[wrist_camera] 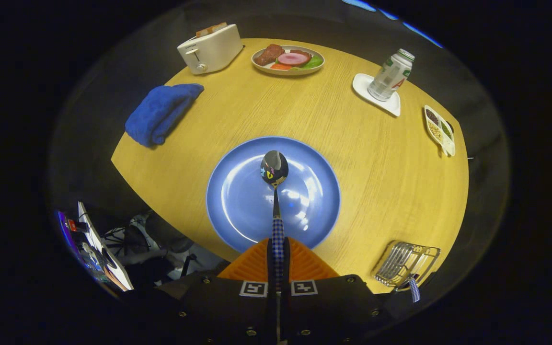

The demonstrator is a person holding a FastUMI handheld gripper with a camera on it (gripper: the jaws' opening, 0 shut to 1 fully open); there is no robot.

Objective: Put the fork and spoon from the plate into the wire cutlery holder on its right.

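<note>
The round wooden tabletop (376,158) carried everything. On it, just ahead of the fingers, lay the blue plate (237,201), with nothing resting on its surface. A folded blue towel (161,112) lay beyond the plate to the left, and a white toaster (210,48) with bread in its slots stood farther back beside it. A dish of meat and greens (288,60) sat at the far side, and to its right a bottle (391,75) stood on a small white tray (391,103). A narrow divided dish of seeds (440,129) lay near the right edge. The wire cutlery holder (408,266) stood to the right of the plate, well apart from it, with a checked handle (415,289) poking out of it. The hand-held gripper (278,263) was clamped together on the checked handle of the spoon (274,168), which pointed straight forward along the fingers, its bowl held above the middle of the plate.
</note>
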